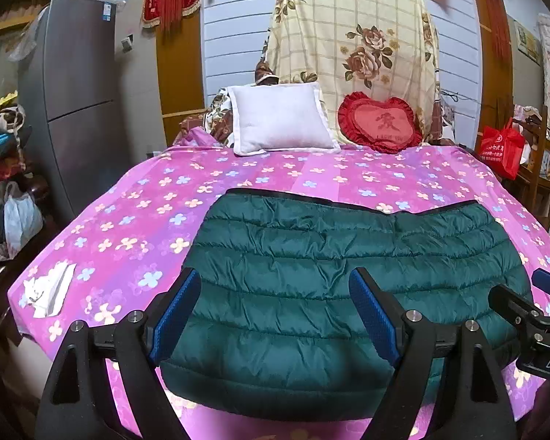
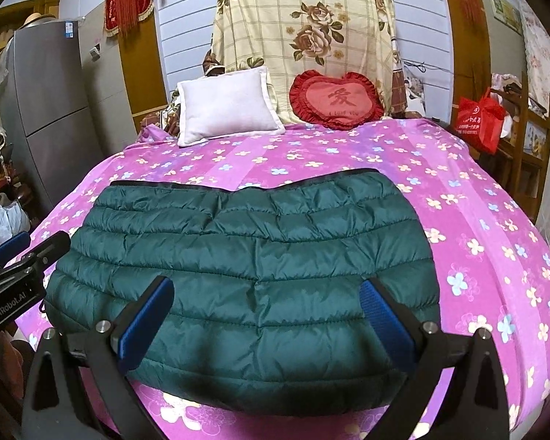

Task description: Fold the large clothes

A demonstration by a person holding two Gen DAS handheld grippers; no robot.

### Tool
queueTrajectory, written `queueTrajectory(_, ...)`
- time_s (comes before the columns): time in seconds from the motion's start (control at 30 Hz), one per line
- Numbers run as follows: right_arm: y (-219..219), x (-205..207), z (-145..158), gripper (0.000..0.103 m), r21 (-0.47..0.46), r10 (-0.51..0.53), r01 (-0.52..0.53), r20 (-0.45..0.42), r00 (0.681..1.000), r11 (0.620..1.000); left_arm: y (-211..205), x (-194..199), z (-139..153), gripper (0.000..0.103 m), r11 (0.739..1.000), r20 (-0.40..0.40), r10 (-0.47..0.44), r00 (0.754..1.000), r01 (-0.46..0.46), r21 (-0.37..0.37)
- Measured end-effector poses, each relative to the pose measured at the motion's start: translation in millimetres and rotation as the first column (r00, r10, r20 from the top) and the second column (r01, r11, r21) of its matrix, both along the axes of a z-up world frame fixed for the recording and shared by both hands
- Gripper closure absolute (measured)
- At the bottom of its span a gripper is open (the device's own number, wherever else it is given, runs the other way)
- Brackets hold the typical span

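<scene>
We see the folded green jacket (image 1: 333, 275) flat on the bed (image 1: 135, 220); left gripper (image 1: 275, 315) and right gripper (image 2: 267, 315) both spread wide, empty.

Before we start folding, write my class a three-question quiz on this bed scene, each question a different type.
1. True or false: the left hand-held gripper is shut on the green puffer jacket.
2. Which cushion is heart-shaped? A) white pillow B) red cushion
3. Fill in: the jacket lies on a pink ____ bedsheet.

Key: 1 false, its jaws stand open, as do the right hand-held gripper's; 2 B; 3 flowered.
</scene>
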State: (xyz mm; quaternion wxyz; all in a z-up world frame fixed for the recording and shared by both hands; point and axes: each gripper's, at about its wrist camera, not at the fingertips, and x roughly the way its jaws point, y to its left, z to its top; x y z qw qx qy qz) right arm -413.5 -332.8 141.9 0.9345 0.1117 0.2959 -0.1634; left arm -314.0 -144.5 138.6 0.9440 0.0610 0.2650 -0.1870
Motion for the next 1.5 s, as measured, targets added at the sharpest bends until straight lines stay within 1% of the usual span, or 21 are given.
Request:
queueTrajectory(0.17,0.6,1.1,0.3,0.0,0.001,0.003,-0.003,-0.01,1.0,1.0,-0.3,0.0,-0.8,0.052,1.0,-0.002,0.0,1.0,0.0,0.001)
queueTrajectory(0.77,3.7,2.9,0.4,0.0,0.009,0.019,-0.019,-0.007,1.0,1.0,0.0,-4.9,1.2,0.052,1.0,0.013,-0.004,1.0,0.004,-0.005)
queueTrajectory(1.5,4.6,3.0,-1.6,0.0,0.014,0.022,-0.022,-0.011,1.0,1.0,0.4,-5.2,0.4,0.052,1.0,0.012,-0.004,1.0,0.004,-0.005)
